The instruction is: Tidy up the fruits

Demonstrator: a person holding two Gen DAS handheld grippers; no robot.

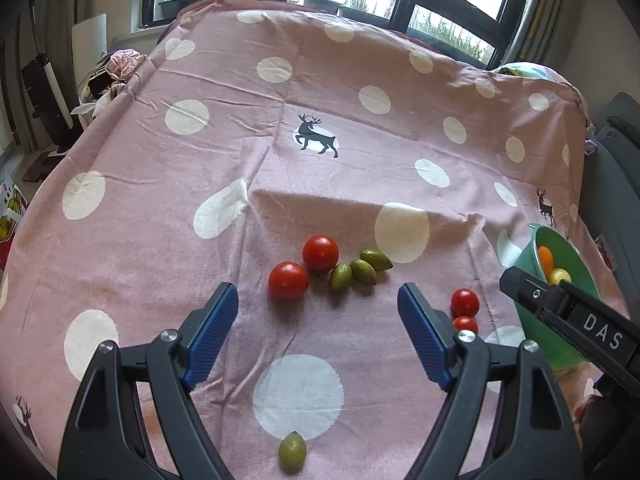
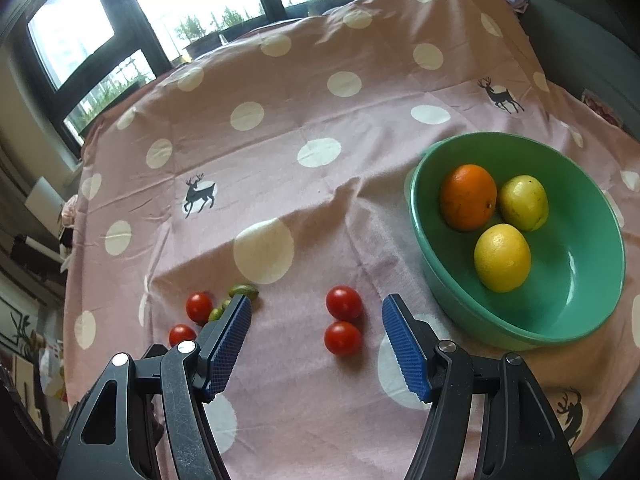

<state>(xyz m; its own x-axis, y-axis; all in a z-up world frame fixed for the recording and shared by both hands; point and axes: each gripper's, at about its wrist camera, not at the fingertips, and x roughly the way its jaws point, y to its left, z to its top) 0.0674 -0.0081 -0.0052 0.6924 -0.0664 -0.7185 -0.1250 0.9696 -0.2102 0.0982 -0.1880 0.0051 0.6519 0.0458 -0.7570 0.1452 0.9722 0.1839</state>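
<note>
My surface wears a pink spotted cloth (image 2: 280,100). At the right of the right wrist view sits the green bowl (image 2: 560,320), already holding an orange (image 2: 468,196) and two yellow citrus. My right tongs (image 2: 316,320) stand wide and empty, with two small red tomatoes (image 2: 343,302) between the tips at lower centre. My left tongs (image 1: 318,308) are wide and empty too, aimed at two tomatoes (image 1: 320,253) and three little green fruits (image 1: 363,271) mid-frame; one more green fruit (image 1: 292,450) lies at the bottom edge. Tomatoes look light, smooth, easily bruised and prone to roll: I would pinch gently across the widest middle.
</note>
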